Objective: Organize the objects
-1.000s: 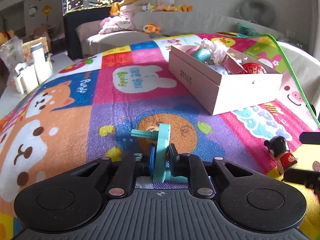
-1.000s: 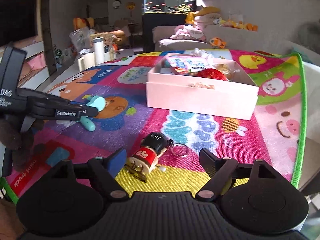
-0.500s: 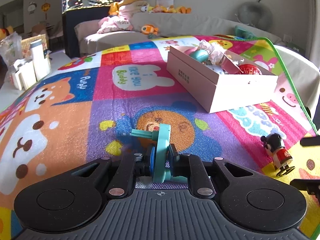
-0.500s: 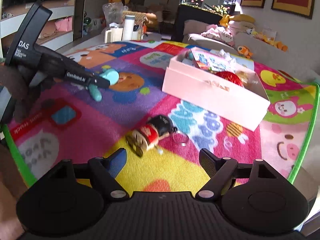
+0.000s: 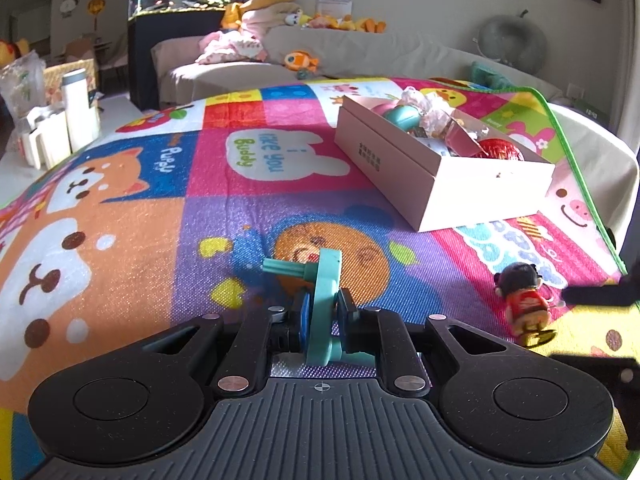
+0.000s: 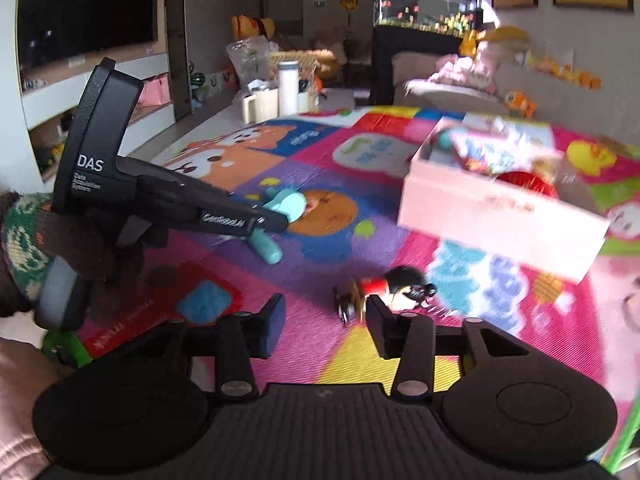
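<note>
My left gripper (image 5: 323, 314) is shut on a teal plastic toy (image 5: 326, 280) with a peg, held just above the play mat (image 5: 120, 240). The right wrist view shows the same gripper (image 6: 276, 218) at the left, gripping the teal toy (image 6: 286, 204). A small doll (image 6: 394, 286) with black hair and a red body rests on the mat. My right gripper (image 6: 325, 322) is closing; the doll sits just past its right fingertip (image 6: 378, 326), and no pad presses on it. In the left wrist view the doll (image 5: 524, 304) stands by the right gripper's fingers (image 5: 592, 296).
An open pink box (image 5: 440, 178) holding several toys lies at the back right of the mat, also seen as the box (image 6: 480, 216). A white bottle (image 5: 80, 108) and containers stand off the mat's far left. The mat's green edge (image 5: 580, 184) runs along the right.
The right gripper's jaws have narrowed and it has swung in toward the doll, which now lies close to its right fingertip. The left gripper has kept still with the teal toy.
</note>
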{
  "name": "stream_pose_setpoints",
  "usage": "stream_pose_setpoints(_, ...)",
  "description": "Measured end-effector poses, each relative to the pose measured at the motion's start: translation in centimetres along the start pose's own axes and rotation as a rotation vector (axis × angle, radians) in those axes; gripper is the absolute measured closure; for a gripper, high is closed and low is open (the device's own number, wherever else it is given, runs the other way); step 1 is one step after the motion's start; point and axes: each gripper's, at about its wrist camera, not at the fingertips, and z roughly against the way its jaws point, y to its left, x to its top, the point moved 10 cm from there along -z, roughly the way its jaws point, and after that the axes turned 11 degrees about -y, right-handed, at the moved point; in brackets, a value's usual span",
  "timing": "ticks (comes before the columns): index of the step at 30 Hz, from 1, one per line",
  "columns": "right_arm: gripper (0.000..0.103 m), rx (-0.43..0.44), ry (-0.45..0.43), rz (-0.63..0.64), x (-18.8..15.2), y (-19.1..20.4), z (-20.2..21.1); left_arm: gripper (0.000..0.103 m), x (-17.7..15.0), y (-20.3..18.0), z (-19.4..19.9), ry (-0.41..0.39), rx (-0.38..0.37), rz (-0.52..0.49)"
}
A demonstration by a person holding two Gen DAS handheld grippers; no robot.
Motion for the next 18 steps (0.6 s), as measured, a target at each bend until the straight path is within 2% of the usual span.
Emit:
stream_pose_setpoints(1,0.037,-0.025,-0.011,0.031,0.0,-0.4,-0.1,0.087,0.0,0.0,0.0,-0.001,-0.001,0.003)
stream_pose_setpoints(3,0.029,-0.061,-0.016,0.069,0.0,-1.3,-0.7,0.086,0.0,0.0,0.0,-0.001,-0.003,0.008)
stream_pose_setpoints(4,0.028,-0.072,-0.007,0.079,-0.1,-2.0,-1.4,0.086,0.0,0.1,0.0,-0.001,-0.004,0.011)
stream_pose_setpoints(6,0.028,-0.069,0.027,0.072,-0.5,-3.1,-2.7,0.086,0.0,0.1,0.0,-0.002,-0.005,0.013)
stream_pose_setpoints(8,0.028,-0.039,0.069,0.013,-0.9,-4.1,-3.9,0.086,0.0,0.1,0.0,-0.002,-0.004,0.011)
stream_pose_setpoints(10,0.038,-0.011,0.098,-0.05,-1.1,-4.5,-4.4,0.087,0.0,0.1,0.0,-0.002,-0.004,0.011)
stream_pose_setpoints(16,0.038,-0.018,0.048,-0.08,-0.7,-4.4,-2.3,0.089,0.1,-0.3,0.2,-0.007,0.017,-0.027)
stream_pose_setpoints(18,0.038,-0.029,0.02,-0.087,-0.1,-4.8,-1.2,0.089,0.6,-1.0,0.3,-0.001,-0.025,-0.001)
